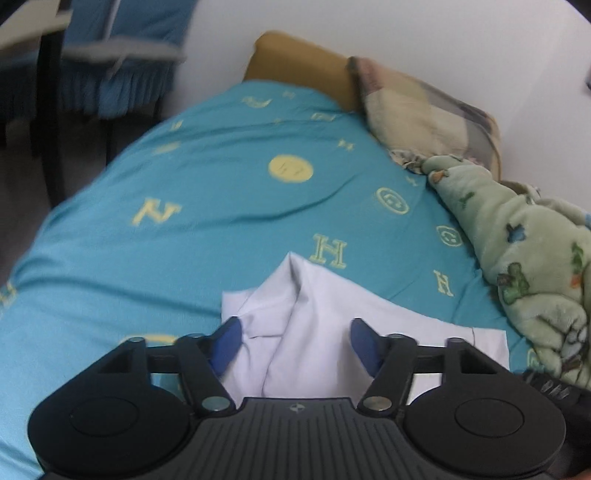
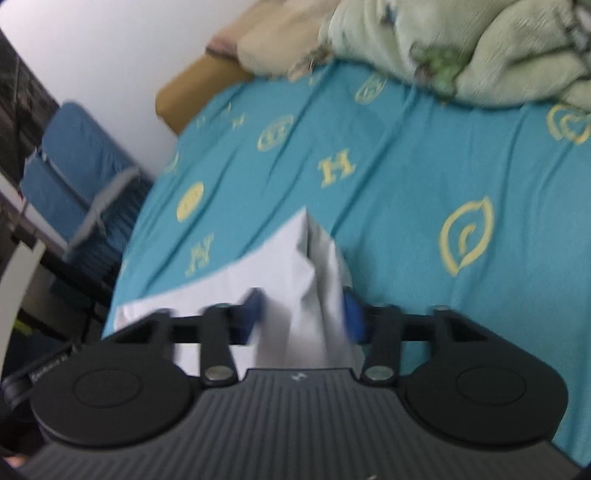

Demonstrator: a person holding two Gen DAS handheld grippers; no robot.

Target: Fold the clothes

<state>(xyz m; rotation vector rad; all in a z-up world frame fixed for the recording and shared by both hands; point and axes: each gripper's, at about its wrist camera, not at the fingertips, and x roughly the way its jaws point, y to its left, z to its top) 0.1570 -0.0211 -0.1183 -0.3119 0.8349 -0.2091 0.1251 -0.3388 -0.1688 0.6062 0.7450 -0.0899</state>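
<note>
White shirt [image 1: 325, 317]: collared, creased, partly folded on bed [image 1: 184, 206]. Left gripper [image 1: 295, 341]: jaws wide, above it. Right gripper [image 2: 303, 314]: jaws wide, fabric between.

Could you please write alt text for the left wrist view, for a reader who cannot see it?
The open left gripper hovers over a white collared shirt lying on a teal bedsheet printed with yellow letters and round emblems. A green patterned blanket is bunched along the right edge, with a pillow at the far end by the white wall.
</note>
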